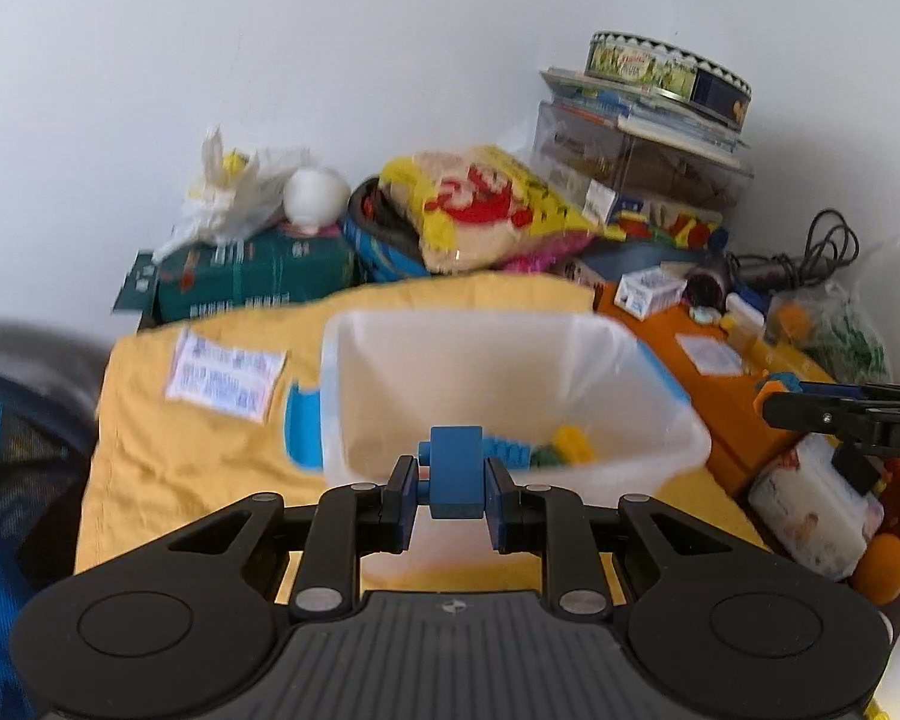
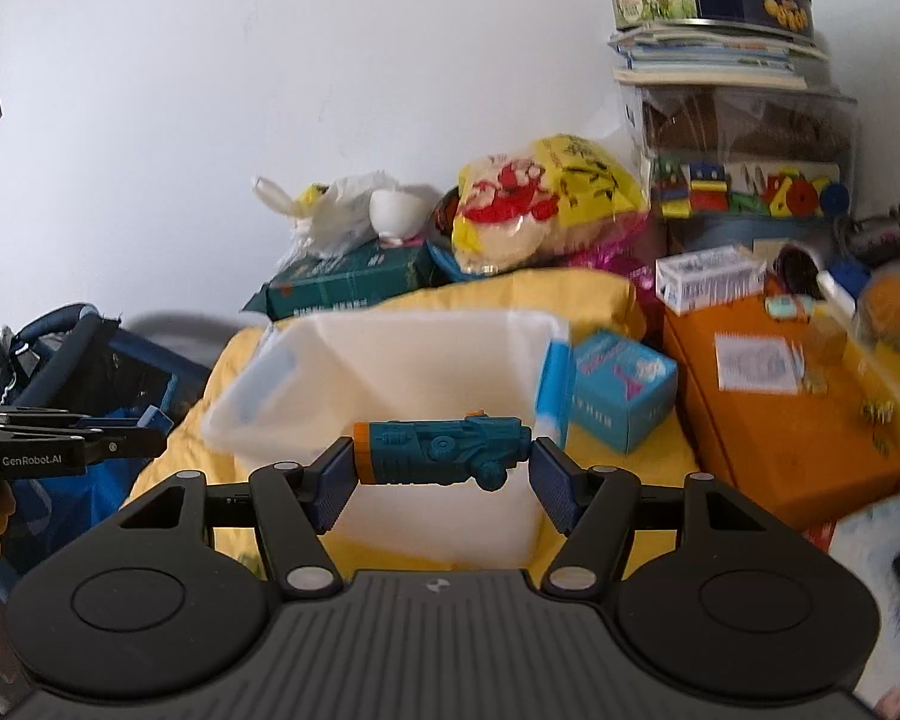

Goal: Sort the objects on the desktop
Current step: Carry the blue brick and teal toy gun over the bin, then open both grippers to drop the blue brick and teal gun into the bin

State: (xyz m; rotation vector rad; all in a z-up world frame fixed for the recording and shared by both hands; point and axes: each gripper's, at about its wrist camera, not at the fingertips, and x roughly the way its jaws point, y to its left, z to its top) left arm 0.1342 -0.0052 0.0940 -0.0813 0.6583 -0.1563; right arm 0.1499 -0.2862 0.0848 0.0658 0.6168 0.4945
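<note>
My left gripper point(image 1: 453, 483) is shut on a blue toy block point(image 1: 455, 468), held in the air just before the near rim of a translucent white bin point(image 1: 678, 420). Inside the bin lie a blue brick point(image 1: 510, 453), a yellow piece point(image 1: 573, 441) and a green piece. My right gripper point(image 2: 441, 474) is shut on a teal toy gun with an orange tip point(image 2: 438, 450), held crosswise above the same bin point(image 2: 282, 384). Each gripper shows at the other view's edge: the right one point(image 1: 768, 405) and the left one point(image 2: 150, 435).
The bin stands on a yellow cloth point(image 1: 168, 468). Behind it lie a green box point(image 1: 252, 276), a yellow snack bag point(image 1: 486, 210) and a stack topped by a round tin point(image 1: 666, 72). An orange box point(image 2: 774, 420) and a teal carton point(image 2: 621, 387) sit to the right.
</note>
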